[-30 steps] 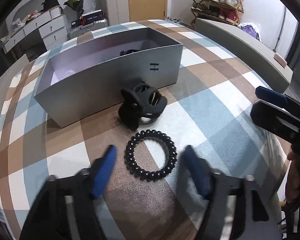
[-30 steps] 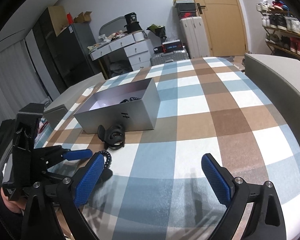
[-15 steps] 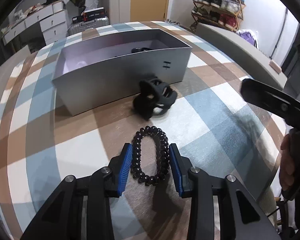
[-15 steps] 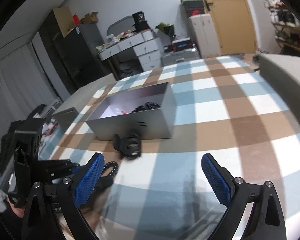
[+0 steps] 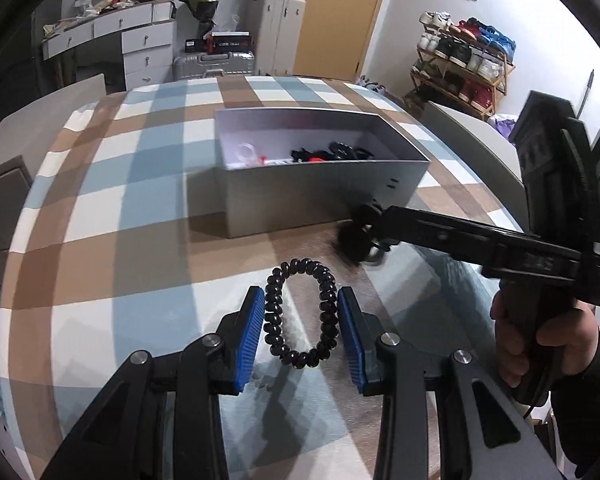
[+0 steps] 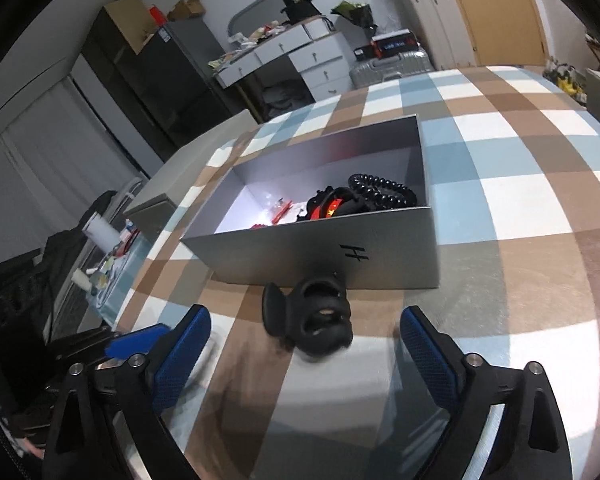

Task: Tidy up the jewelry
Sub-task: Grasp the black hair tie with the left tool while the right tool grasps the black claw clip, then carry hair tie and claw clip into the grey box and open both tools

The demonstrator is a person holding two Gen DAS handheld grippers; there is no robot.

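My left gripper [image 5: 301,330] is shut on a black spiral hair tie [image 5: 300,312], squeezed into an oval and held above the checked tablecloth. A black claw hair clip [image 6: 314,322] lies on the cloth in front of the grey box [image 6: 380,256]; it also shows blurred in the left wrist view [image 5: 354,240]. My right gripper [image 6: 304,354] is open, its fingers on either side of the clip and just short of it. The box [image 5: 300,196] holds another black spiral tie [image 6: 380,192] and red and black pieces [image 6: 328,208].
The checked tablecloth [image 6: 520,184] covers a round table. A grey lid or panel [image 5: 472,136] lies at the table's right edge. Small bottles and clutter [image 6: 104,252] sit left of the table. Drawers, suitcases and a shoe rack stand behind.
My left gripper closed on the spiral hair tie and lifted it. My right gripper moved in toward the claw clip, which now lies between its open fingers.
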